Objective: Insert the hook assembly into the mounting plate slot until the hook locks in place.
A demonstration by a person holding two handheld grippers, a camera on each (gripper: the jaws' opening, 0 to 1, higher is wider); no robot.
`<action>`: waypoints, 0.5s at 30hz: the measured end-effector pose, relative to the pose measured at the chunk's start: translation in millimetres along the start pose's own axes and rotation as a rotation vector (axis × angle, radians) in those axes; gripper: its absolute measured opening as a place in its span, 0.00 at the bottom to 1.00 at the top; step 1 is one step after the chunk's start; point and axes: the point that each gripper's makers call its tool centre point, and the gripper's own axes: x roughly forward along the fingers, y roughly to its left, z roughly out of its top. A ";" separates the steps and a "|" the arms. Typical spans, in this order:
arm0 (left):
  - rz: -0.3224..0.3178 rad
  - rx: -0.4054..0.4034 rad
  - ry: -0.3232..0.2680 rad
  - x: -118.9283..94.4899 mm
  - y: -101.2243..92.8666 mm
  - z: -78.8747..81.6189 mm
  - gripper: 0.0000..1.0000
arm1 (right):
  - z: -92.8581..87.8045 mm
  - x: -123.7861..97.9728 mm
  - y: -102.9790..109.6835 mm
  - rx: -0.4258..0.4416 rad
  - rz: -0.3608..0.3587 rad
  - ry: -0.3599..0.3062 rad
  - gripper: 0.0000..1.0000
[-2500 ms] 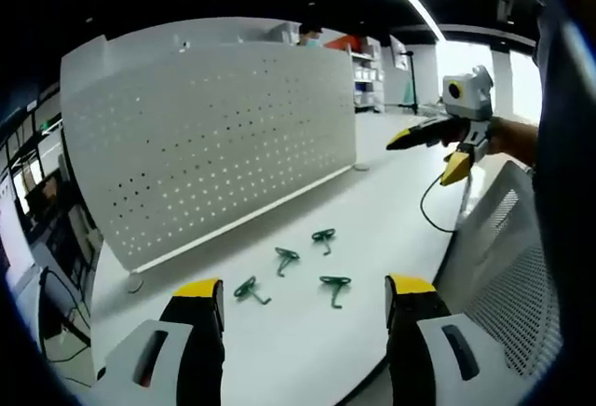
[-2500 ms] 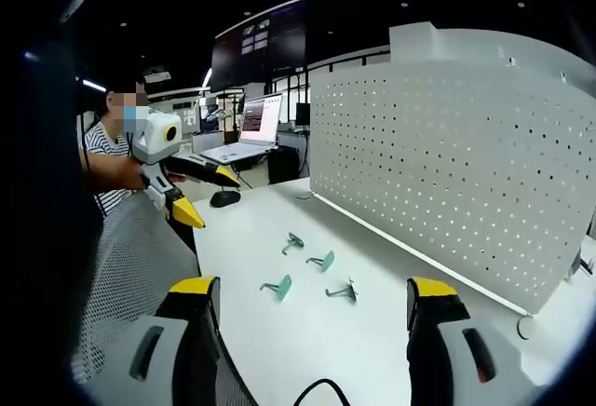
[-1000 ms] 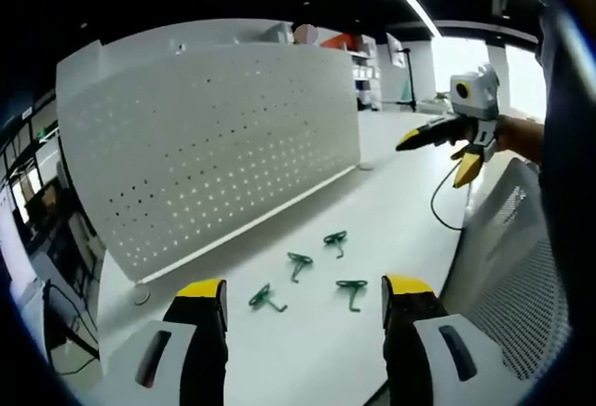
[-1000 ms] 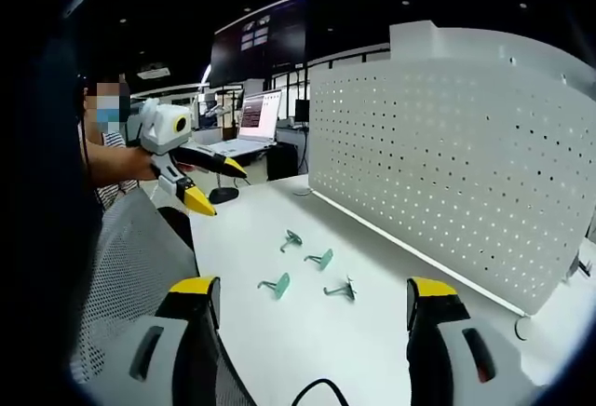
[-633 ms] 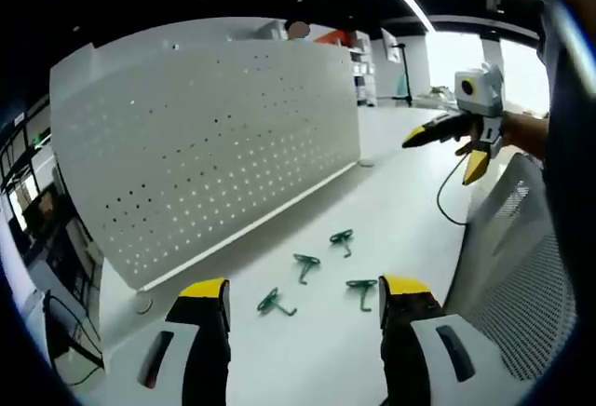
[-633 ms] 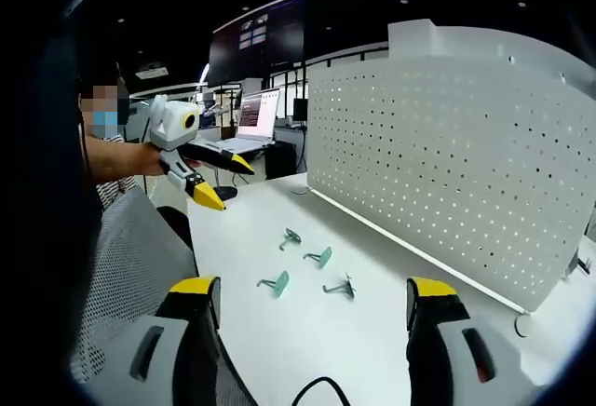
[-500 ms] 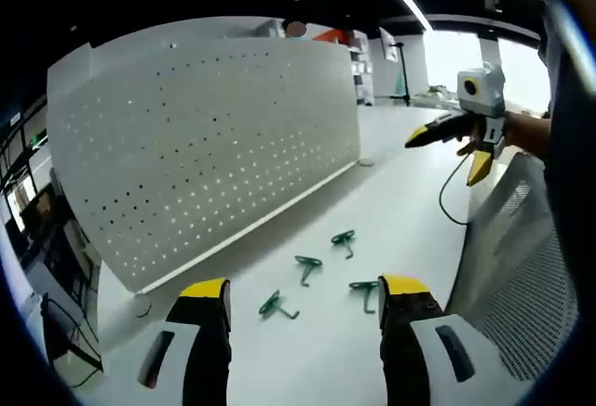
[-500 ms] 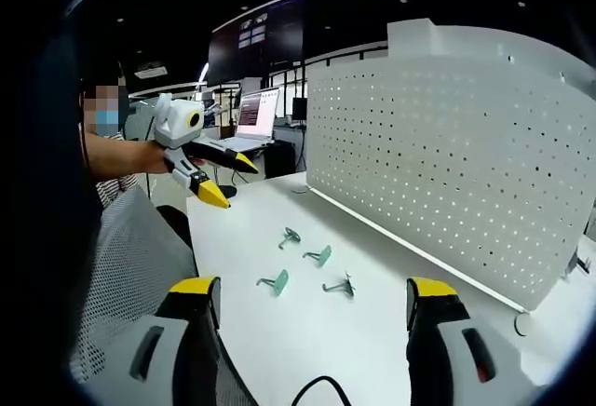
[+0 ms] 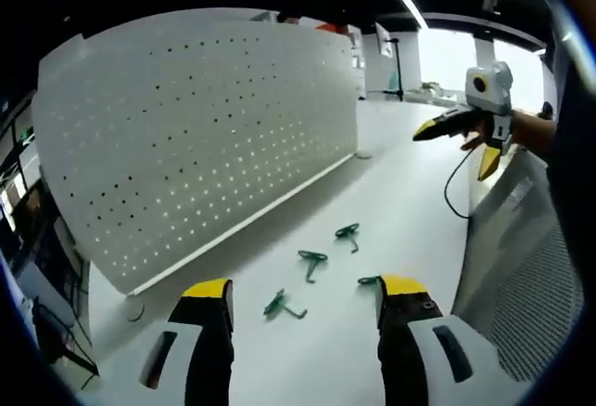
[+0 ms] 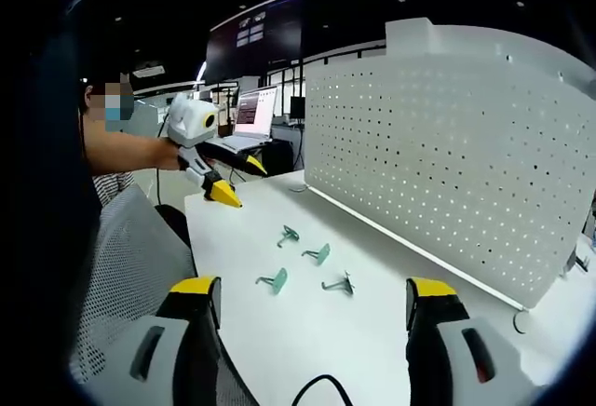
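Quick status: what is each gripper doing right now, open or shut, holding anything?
Left gripper: open, holding nothing, above the table near the green hooks.
Right gripper: open, holding nothing.

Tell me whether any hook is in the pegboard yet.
None in: all four green hooks lie loose on the white table, apart from the pegboard.

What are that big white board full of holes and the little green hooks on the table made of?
The pegboard looks like thin sheet metal with a matte white painted finish: crisp punched holes, slim edge. That is a guess from looks. The green hooks look like moulded plastic, given their uniform colour, though coated metal is possible. They are too small to tell.
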 end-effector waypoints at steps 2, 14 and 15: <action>-0.008 0.006 0.005 3.4 1.2 0.1 0.62 | -1.0 0.0 -0.3 0.000 -0.001 0.003 0.80; -0.048 0.054 0.052 28.4 2.3 -9.5 0.55 | -3.0 1.0 -0.7 0.005 -0.004 0.009 0.79; -0.051 0.055 0.057 30.9 2.7 -10.8 0.54 | -3.1 1.1 -0.7 0.007 -0.004 0.009 0.79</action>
